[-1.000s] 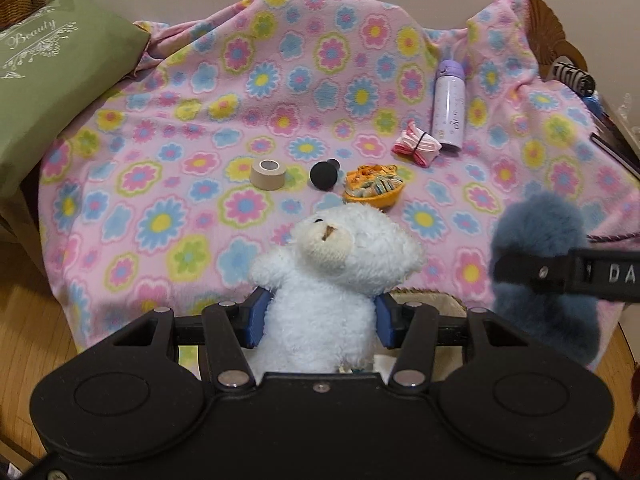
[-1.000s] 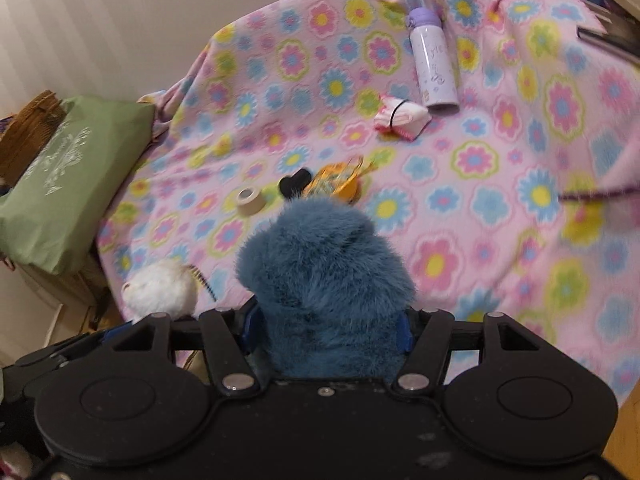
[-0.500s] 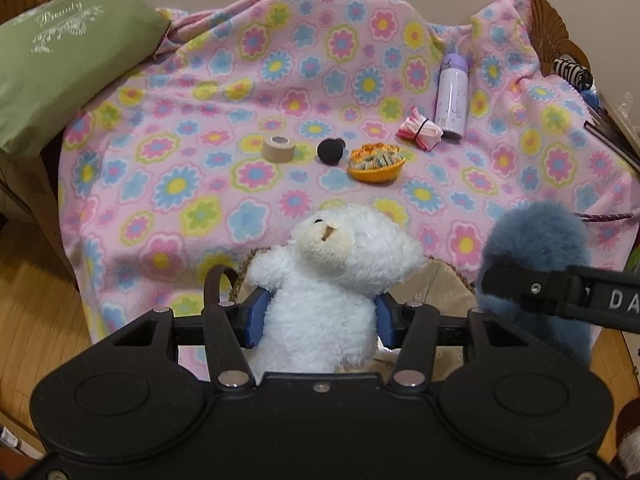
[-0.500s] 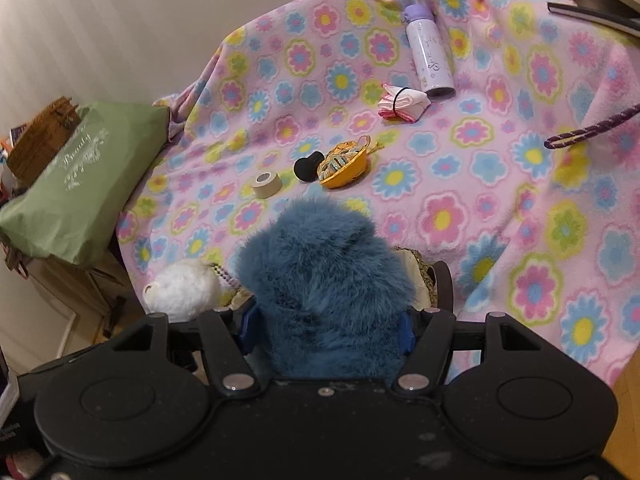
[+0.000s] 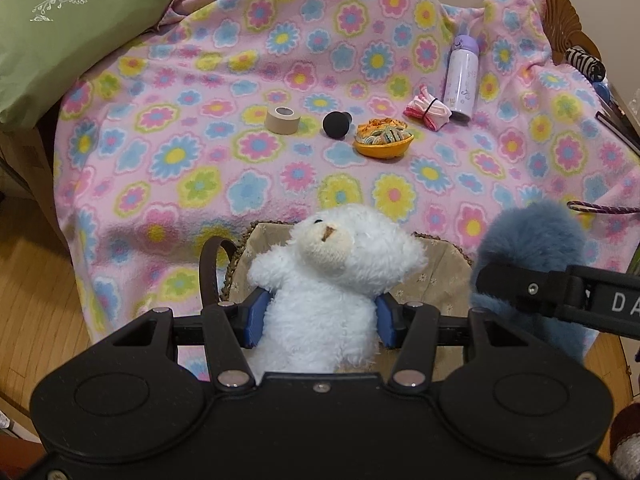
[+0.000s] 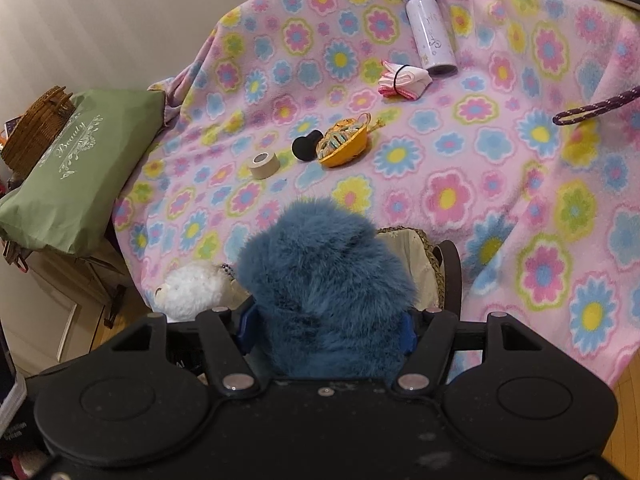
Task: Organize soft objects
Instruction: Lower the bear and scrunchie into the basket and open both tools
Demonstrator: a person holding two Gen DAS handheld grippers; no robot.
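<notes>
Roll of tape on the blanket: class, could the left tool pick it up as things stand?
Probably not. The left tool is shut on the white teddy bear, so its fingers are full, though nothing blocks the path to the roll of tape.

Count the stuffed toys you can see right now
2. A white teddy bear gripped in the left claw, and a blue furry plush gripped in the right claw, both above the lined woven basket. More could be hidden inside the basket.

A home, likely a bedroom. A flowered fleece blanket [image 5: 208, 128] covers the furniture. A green pillow [image 5: 60, 28] lies far left above the wooden floor [image 5: 28, 280]
</notes>
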